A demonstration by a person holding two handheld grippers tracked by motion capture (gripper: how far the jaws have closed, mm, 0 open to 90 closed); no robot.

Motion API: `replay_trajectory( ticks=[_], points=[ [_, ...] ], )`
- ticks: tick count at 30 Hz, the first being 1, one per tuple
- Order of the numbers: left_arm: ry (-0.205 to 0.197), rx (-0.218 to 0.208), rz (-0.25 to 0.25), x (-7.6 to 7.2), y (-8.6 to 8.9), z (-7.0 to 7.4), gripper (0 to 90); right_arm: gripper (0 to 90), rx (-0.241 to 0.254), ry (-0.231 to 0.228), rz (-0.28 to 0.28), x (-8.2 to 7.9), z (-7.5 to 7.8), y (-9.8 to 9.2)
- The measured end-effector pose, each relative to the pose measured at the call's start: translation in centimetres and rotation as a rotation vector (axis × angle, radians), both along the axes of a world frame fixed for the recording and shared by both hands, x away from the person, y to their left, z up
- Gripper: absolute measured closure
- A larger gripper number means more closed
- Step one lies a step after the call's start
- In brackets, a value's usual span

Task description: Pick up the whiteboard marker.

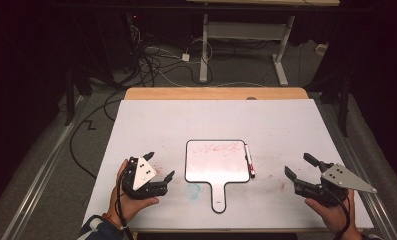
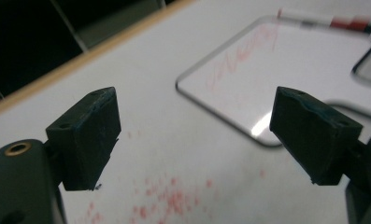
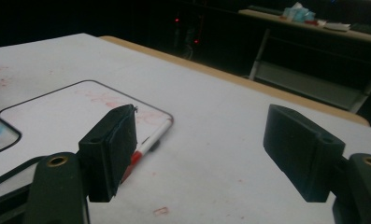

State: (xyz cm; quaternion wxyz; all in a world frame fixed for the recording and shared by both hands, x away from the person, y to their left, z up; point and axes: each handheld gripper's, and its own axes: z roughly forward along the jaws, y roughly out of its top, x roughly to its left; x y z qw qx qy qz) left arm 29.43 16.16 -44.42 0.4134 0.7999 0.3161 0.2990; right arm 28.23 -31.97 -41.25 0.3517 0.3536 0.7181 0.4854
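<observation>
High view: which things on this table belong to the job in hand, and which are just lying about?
Job in hand:
- small whiteboard with red scribble
- marker along its right edge
- left gripper, open, empty
- right gripper, open, empty

Lying about:
- red smudges on the white table cover
- blue smear by the whiteboard's handle
- floor cables behind the table

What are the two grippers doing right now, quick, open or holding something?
Left gripper: open, holding nothing, beside the small white handled whiteboard.
Right gripper: open, holding nothing, near the red-and-white marker pen.
</observation>
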Motion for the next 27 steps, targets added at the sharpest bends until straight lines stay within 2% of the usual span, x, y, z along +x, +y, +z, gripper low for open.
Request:
replay_trajectory(
  ticks=[1,3,4,6,8,9,11,12,13,14,15,17,18,19,22,23,24,25,27],
  points=[
    [0.017,0.010,-0.011,0.2,0.2,-0.9,17.4,26.5,0.010,0.010,-0.001,0.0,0.0,0.0],
    [0.021,0.004,-0.025,0.2,0.2,-1.1,18.7,27.1,0.050,0.026,0.007,0.1,0.0,-0.2],
    [0.038,-0.012,-0.031,0.0,0.1,-1.1,18.7,27.1,0.050,0.026,0.007,0.1,0.0,-0.2],
    [0.024,-0.021,-0.041,-0.2,0.0,-1.0,18.6,26.6,0.040,0.041,0.006,0.2,0.0,-0.2],
    [0.017,-0.004,-0.041,-0.4,0.0,-0.9,18.7,26.1,0.029,0.064,0.014,0.4,-0.1,0.0],
    [0.017,-0.009,-0.040,-0.5,0.0,-1.0,18.7,26.1,0.029,0.064,0.014,0.4,-0.1,0.0],
    [0.018,-0.028,-0.049,-0.6,0.3,-0.9,18.7,25.8,0.008,0.107,0.034,0.9,-0.2,0.4],
    [0.015,-0.036,-0.048,-0.6,0.3,-0.8,18.7,25.8,0.008,0.107,0.034,0.9,-0.2,0.4],
    [0.015,-0.042,-0.047,-0.6,0.3,-0.8,18.7,25.9,-0.009,0.153,0.040,1.5,-0.4,0.9],
    [0.015,-0.046,-0.049,-0.7,0.2,-0.8,18.7,25.9,-0.009,0.153,0.040,1.5,-0.4,0.9],
    [0.016,-0.040,-0.053,-0.7,0.1,-0.9,21.2,29.7,-0.015,0.213,0.062,2.4,-0.4,1.5],
    [0.029,-0.029,-0.072,-0.7,0.1,-1.0,22.7,31.2,-0.021,0.272,0.073,3.7,-0.4,2.2],
    [0.038,-0.028,-0.068,-0.6,0.1,-1.1,22.7,31.2,-0.021,0.272,0.073,3.7,-0.4,2.2],
    [0.047,-0.020,-0.061,-0.5,0.1,-1.2,22.7,32.9,-0.015,0.306,0.083,4.3,-0.4,2.6],
    [0.065,-0.011,-0.053,-0.4,0.1,-1.5,22.7,36.6,-0.035,0.431,0.116,7.7,-0.8,4.5],
    [0.069,0.006,-0.047,-0.4,0.1,-1.5,22.7,37.1,-0.036,0.458,0.121,8.6,-1.0,5.1],
    [0.075,0.029,-0.043,-0.4,0.0,-1.6,22.7,37.1,-0.036,0.458,0.121,8.6,-1.0,5.1],
    [0.078,0.041,-0.041,-0.4,-0.2,-1.7,22.8,37.8,-0.039,0.528,0.123,10.6,-1.5,6.1],
    [0.084,0.056,-0.037,-0.4,-0.3,-1.9,22.8,40.4,-0.045,0.552,0.126,12.2,-2.0,6.9]
  ],
)
